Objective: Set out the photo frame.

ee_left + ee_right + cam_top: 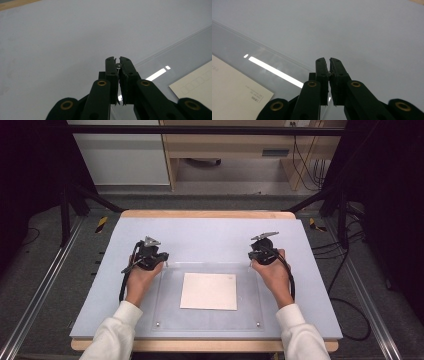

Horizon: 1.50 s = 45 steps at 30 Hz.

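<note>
A clear plastic sheet [170,312] lies flat on the grey-blue mat [210,235], with a white paper [209,291] under its middle. My left gripper [164,263] sits at the sheet's far left corner. In the left gripper view its jaws [117,59] are shut on a small silver stud [118,65]. My right gripper [250,262] sits at the far right corner, and its jaws [328,60] pinch a small metal stud [329,73] the same way. Both gripper views show the sheet's edge [175,45] [249,42] and a corner of the paper [197,82] [232,92].
Two small metal studs [159,323] [258,323] mark the sheet's near corners. The mat covers a wooden table [205,213], whose edge shows at the back. Black frame posts and cables stand at both sides on the floor beyond the table.
</note>
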Motion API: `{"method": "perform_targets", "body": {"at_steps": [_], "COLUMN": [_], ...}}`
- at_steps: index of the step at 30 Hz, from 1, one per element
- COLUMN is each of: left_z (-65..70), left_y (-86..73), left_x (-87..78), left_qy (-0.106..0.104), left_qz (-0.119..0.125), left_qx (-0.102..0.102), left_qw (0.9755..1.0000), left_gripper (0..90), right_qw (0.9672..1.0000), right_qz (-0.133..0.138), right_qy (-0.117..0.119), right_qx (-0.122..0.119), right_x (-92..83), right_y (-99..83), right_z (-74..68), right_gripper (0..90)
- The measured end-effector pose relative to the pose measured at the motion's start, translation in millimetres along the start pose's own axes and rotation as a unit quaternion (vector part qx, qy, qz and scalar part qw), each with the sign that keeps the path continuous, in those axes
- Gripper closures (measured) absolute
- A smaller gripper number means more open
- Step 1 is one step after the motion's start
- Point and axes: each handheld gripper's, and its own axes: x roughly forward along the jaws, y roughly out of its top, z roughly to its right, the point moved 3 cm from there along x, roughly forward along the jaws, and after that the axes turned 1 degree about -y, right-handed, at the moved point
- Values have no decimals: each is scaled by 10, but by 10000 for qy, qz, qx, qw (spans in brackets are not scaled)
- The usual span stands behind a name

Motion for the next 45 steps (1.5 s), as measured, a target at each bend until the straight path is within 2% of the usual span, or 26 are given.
{"method": "perform_targets", "body": {"at_steps": [6, 12, 25, 45], "left_z": [-26, -69, -139, -152], "left_y": [36, 60, 118, 153], "left_x": [20, 46, 94, 114], "left_qy": [-62, -166, -349, -369], "left_qz": [-119, -182, -341, -519], "left_qx": [-39, -160, -322, -383], "left_qw": [9999, 9996, 9983, 9972], "left_gripper": [852, 852, 852, 852], "right_qw": [9999, 9999, 9992, 9997], "right_qz": [-110, -71, -111, 38], "right_qy": [8, 33, 241, 197], "right_qx": [19, 72, 303, 111], "right_x": [22, 56, 108, 109], "right_y": [37, 60, 108, 85], "right_z": [17, 44, 116, 111], "right_gripper": [859, 858, 856, 830]}}
